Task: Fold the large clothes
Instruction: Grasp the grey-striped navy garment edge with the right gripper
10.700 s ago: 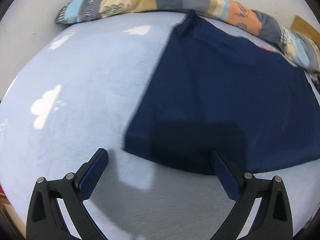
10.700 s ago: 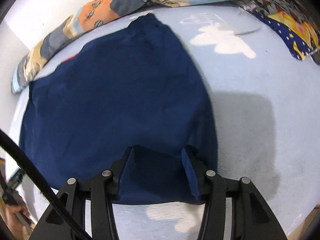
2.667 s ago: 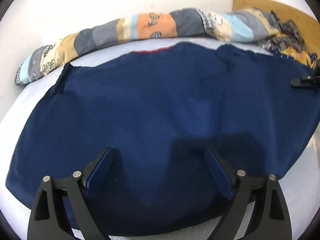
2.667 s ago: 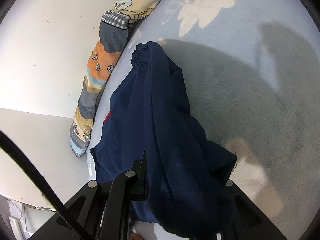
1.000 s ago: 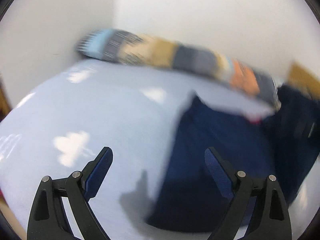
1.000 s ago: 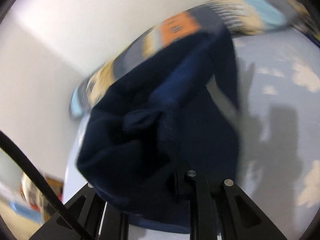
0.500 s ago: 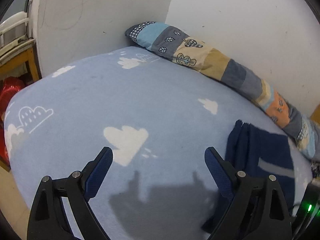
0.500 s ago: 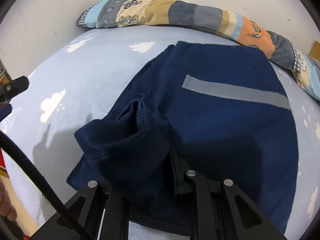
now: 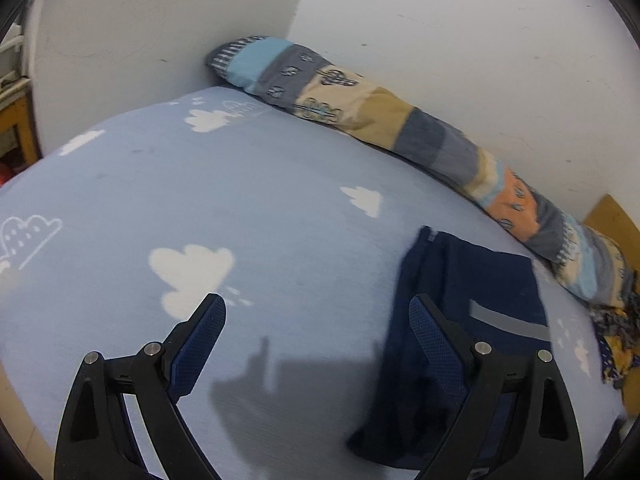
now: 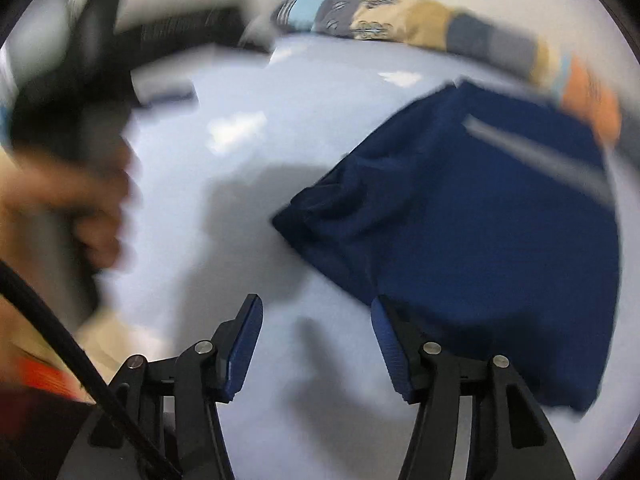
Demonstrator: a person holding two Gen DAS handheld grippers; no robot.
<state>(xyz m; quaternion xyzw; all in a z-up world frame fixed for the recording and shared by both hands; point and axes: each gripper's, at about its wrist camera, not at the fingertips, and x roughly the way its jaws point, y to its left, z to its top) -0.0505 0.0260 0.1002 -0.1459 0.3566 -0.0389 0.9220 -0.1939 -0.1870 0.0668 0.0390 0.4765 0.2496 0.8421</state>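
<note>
A navy blue garment (image 9: 472, 304) with a grey stripe lies folded on the light blue cloud-print bed sheet (image 9: 240, 208). It also shows in the right wrist view (image 10: 480, 208), blurred, with a bunched corner at its left. My left gripper (image 9: 318, 312) is open and empty above the sheet, its right finger over the garment's left edge. My right gripper (image 10: 316, 316) is open and empty, just left of the garment's near edge.
A long patchwork bolster (image 9: 400, 128) lies along the white wall behind the bed. A patterned cloth heap (image 9: 616, 344) sits at the far right. A blurred hand holding the other gripper (image 10: 68, 160) fills the left of the right wrist view.
My right gripper has let go of the navy garment and drawn back to the left; its jaws now stand open. The left gripper has shifted slightly, still open.
</note>
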